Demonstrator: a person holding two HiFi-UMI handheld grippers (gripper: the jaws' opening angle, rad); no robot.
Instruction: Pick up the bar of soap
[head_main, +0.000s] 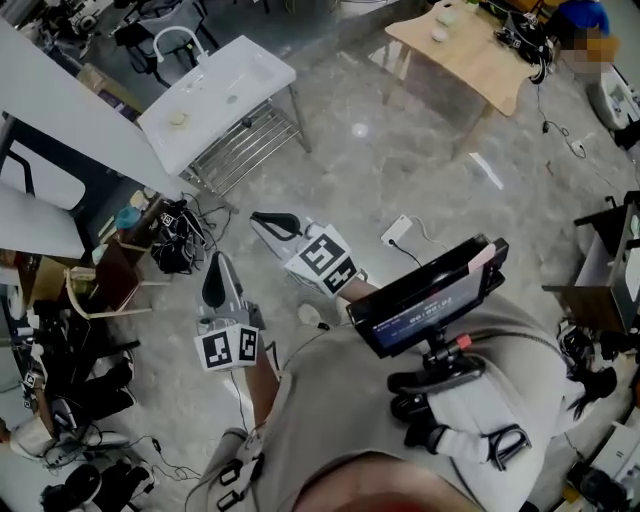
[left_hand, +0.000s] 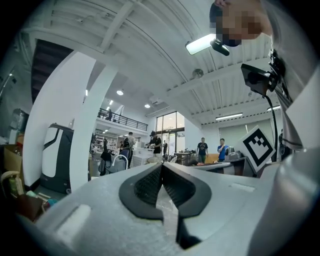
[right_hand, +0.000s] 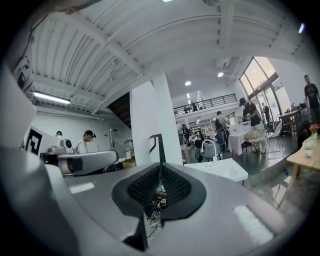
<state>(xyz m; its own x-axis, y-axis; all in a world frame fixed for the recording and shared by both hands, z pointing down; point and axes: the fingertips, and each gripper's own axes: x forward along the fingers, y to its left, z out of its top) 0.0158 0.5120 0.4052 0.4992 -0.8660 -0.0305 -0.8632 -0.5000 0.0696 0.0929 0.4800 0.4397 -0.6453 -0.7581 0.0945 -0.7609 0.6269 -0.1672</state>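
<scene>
Holding my left gripper (head_main: 218, 262) and right gripper (head_main: 262, 217) mid-frame, jaws pressed together and empty, I judge nothing done yet: what looks like the soap (head_main: 178, 118) lies on the white sink (head_main: 240, 62), upper left, well apart

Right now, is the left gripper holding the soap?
No, the left gripper has its fingers shut on nothing, and the soap lies on the sink.

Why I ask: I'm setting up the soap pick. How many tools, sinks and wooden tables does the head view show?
Tools: 2 (left tool, right tool)
Sinks: 1 (sink)
Wooden tables: 1 (table)
Total: 4
</scene>
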